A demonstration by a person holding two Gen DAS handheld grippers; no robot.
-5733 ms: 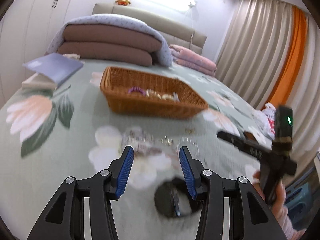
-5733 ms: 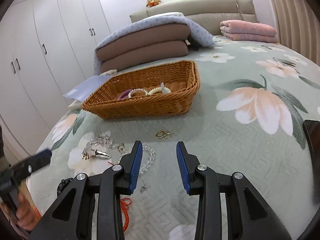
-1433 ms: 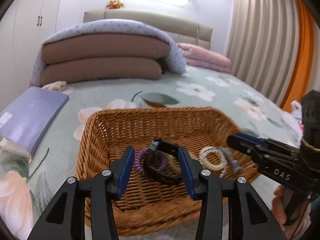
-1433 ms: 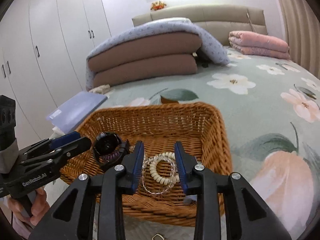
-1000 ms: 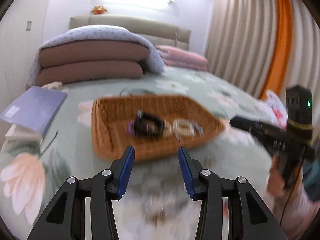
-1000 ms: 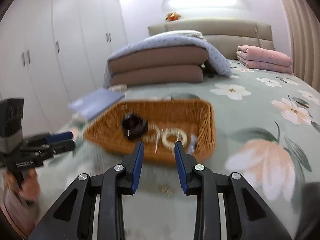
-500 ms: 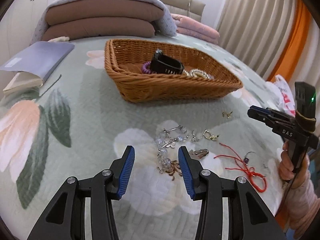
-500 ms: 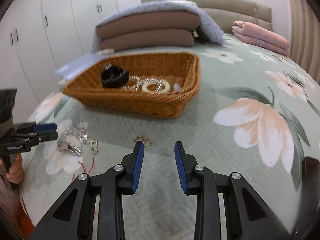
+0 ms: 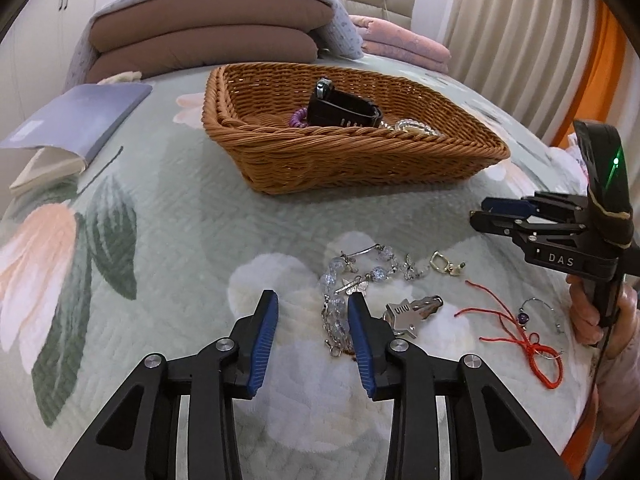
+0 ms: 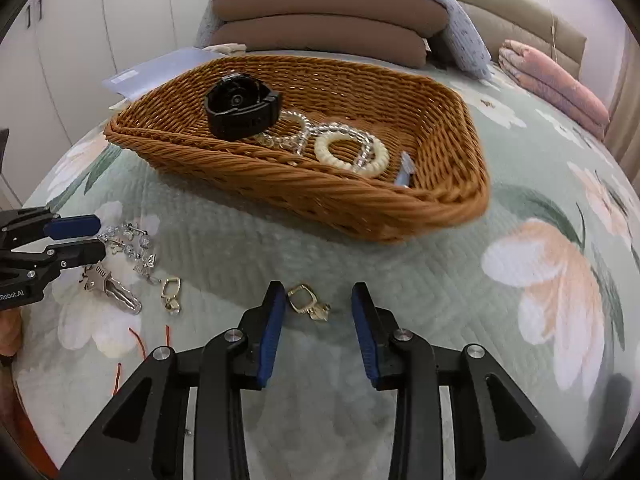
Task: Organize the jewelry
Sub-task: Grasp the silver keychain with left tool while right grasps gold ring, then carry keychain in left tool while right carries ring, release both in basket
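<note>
Left wrist view: the left tool [image 9: 312, 312] hangs low over a bed [image 9: 168, 224] spread with a pale green quilted cover printed with large peach and white flowers. Its blue-padded jaws have just been closing and stand apart with only cover between them. A clear-bead bracelet [image 9: 340, 292] lies just beside the right-hand pad. Beyond it lie a silver star clip [image 9: 412, 310], a gold earring [image 9: 444, 263] and a red cord [image 9: 516, 332] with a thin ring. A wicker basket [image 9: 360, 160] sits farther up the bed, holding a black watch [image 9: 344, 110], a purple coil and pale beads. A grey-blue book [image 9: 80, 116] lies at the left. Folded brown cushions [image 9: 204, 36] under a lilac blanket are stacked at the headboard, with pink bedding beside them. Beige and orange curtains [image 9: 528, 40] hang at the right. The right tool [image 9: 504, 216], held in a hand [image 9: 592, 316], juts in from the right edge.

Right wrist view: the right tool [image 10: 318, 304] is down near the cover, jaws apart, with a second gold earring [image 10: 308, 302] lying loose between the pads, nearer the left one. The basket rim is ahead, showing the watch, a cream bead ring [image 10: 352, 152] and clear beads inside. White wardrobe doors [image 10: 80, 20] fill the left wall. The left tool enters at the left edge, over the bracelet.
</note>
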